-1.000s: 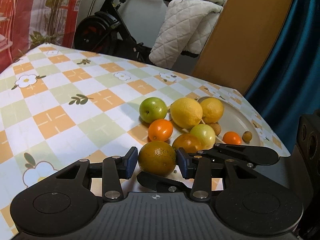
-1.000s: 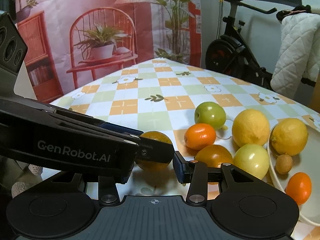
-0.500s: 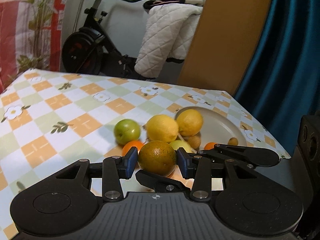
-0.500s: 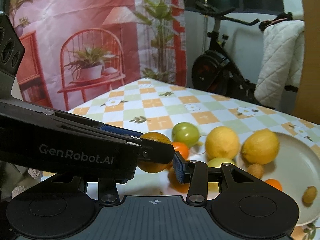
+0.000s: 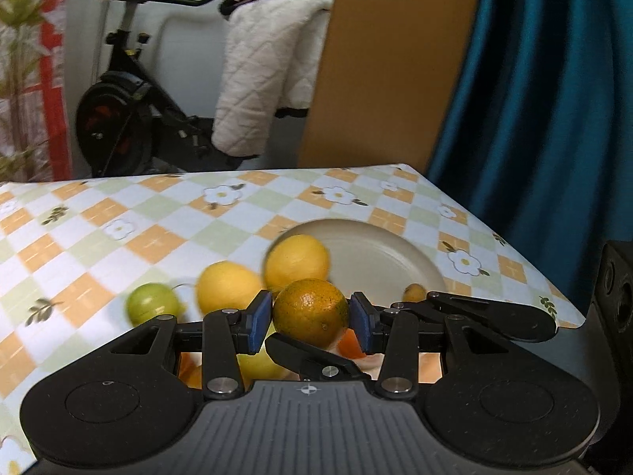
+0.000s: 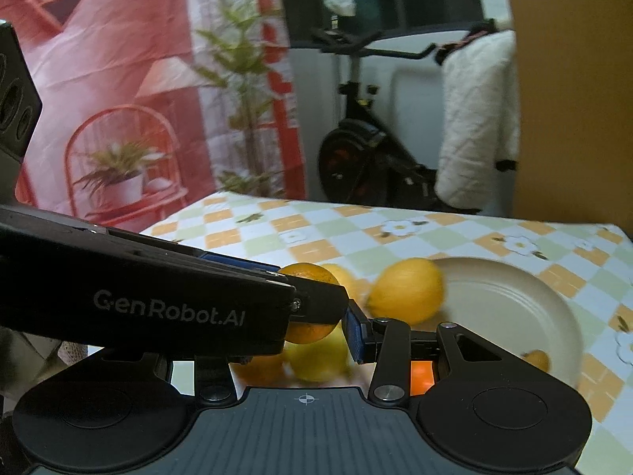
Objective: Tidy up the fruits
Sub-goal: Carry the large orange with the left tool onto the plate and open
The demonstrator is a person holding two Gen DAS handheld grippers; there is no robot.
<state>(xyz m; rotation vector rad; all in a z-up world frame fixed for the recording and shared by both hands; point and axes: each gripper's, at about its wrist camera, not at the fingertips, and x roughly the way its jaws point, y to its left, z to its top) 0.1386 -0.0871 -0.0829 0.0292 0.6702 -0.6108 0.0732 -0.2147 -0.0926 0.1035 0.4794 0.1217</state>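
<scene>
The green-tinged orange [image 5: 310, 312] is being gripped between the blue pads of the left gripper [image 5: 310, 318], with the right gripper [image 6: 316, 316] crossed beneath, its hold not being shown. It is being carried above the fruit pile, nearer than before to the plate [image 5: 379, 253], whose right half is lying bare near the table's [image 5: 118, 213] right edge.

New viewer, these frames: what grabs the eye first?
The green-tinged orange, dead centre, pinched between the left gripper's blue pads with the right gripper crossing under it. Behind it sit two yellow lemons at the rim of a mostly bare cream plate; an exercise bike stands beyond the table.
</scene>
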